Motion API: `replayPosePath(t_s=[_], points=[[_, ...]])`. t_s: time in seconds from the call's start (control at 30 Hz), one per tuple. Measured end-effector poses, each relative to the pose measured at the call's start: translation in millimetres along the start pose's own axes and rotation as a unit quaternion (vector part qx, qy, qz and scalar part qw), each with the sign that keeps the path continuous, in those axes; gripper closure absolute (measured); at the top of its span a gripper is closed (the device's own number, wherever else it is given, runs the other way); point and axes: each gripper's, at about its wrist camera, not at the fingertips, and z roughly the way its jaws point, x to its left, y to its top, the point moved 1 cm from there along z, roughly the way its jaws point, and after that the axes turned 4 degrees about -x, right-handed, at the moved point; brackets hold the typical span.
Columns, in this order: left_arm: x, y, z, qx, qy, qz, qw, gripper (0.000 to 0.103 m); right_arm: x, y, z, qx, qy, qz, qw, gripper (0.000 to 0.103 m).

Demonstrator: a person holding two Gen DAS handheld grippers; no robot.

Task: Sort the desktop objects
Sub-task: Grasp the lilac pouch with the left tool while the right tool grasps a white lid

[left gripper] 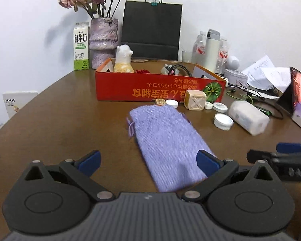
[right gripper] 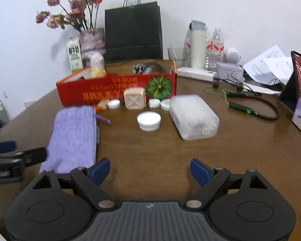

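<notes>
A purple woven pouch (left gripper: 166, 140) lies flat on the brown table; it also shows in the right wrist view (right gripper: 72, 138). My left gripper (left gripper: 148, 161) is open, its jaws spread over the pouch's near end, holding nothing. My right gripper (right gripper: 150, 170) is open and empty above bare table, right of the pouch. A red cardboard box (left gripper: 160, 88) stands behind, with a plush toy (left gripper: 123, 59) and cables inside. In front of it lie a wooden cube (left gripper: 194, 100), white lids (left gripper: 222, 121) and a frosted plastic case (right gripper: 193, 116).
At the back stand a milk carton (left gripper: 81, 46), a vase of dried flowers (left gripper: 103, 42), a black paper bag (left gripper: 151, 30), bottles and a white flask (right gripper: 198, 46). Papers, cables (right gripper: 250, 108) and a tablet (right gripper: 300, 80) sit at the right.
</notes>
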Motion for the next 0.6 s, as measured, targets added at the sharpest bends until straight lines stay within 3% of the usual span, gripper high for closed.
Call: replayPosePath(t_s=[0.1, 0.23, 0.3, 0.37, 0.6], points=[[-5.6, 7.4, 24.5, 0.014, -0.008, 0.004, 0.9999, 0.000, 1.2, 6.4, 9.7, 0.005, 0.004, -0.002, 1.000, 0.021], [-5.7, 17.0, 62.1, 0.059, -0.024, -0.034, 0.9974, 0.000, 6.0, 21.9, 26.8, 0.003, 0.022, -0.016, 1.000, 0.026], [-6.5, 22.8, 72.2, 0.060, -0.019, -0.037, 0.9973, 0.000, 4.7, 32.6, 42.2, 0.005, 0.019, -0.008, 1.000, 0.026], [-6.9, 25.5, 80.8, 0.062, -0.018, -0.034, 0.9973, 0.002, 2.3, 42.2, 59.8, 0.013, 0.021, 0.007, 1.000, 0.035], [-19.9, 23.7, 79.7, 0.048, -0.040, 0.016, 0.9979, 0.033, 4.0, 54.9, 109.9, 0.042, -0.021, -0.007, 0.999, 0.044]])
